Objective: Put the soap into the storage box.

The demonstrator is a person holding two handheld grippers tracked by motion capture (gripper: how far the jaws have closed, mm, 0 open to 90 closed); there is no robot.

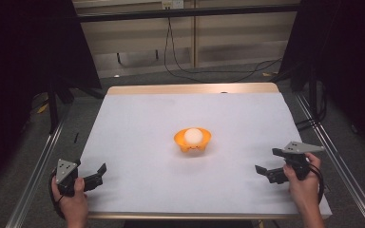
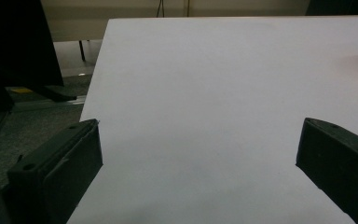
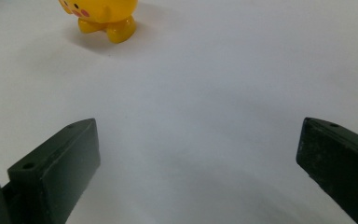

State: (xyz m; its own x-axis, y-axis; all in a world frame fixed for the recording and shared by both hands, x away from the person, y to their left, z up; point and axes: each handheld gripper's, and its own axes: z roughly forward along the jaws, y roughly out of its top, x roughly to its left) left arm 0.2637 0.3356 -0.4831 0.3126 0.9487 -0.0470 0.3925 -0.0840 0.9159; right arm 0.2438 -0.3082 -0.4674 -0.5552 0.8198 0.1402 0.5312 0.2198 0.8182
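- High view: an orange bowl [image 1: 193, 141] with a white ball [image 1: 193, 136] resting in it sits near the middle of the white-covered bench [image 1: 138, 118]. The left tongs [image 1: 96, 173] rest at about 8 o'clock from the bowl, near the front-left corner; the right tongs [image 1: 265, 164] rest at about 4 o'clock, near the front-right edge. Both are well apart from the bowl, jaws spread and holding nothing. My reading is that the step is the approach to the bowl and ball; it would go best with one pair of tongs coming in low and level, jaws kept wide until they straddle the target, so the light ball is not knocked out.
- Left gripper view: the left tongs [image 2: 198, 154] stand wide apart over bare white cover. A faint warm tint at about 2 o'clock, by the right edge, may be the bowl's glow; I cannot tell for sure.
- Right gripper view: the right tongs [image 3: 198, 154] are spread wide and empty. The bowl [image 3: 103, 14] lies at about 11 o'clock, far up the frame, showing small feet and a painted face. These tongs would need to swing left to centre it before closing.
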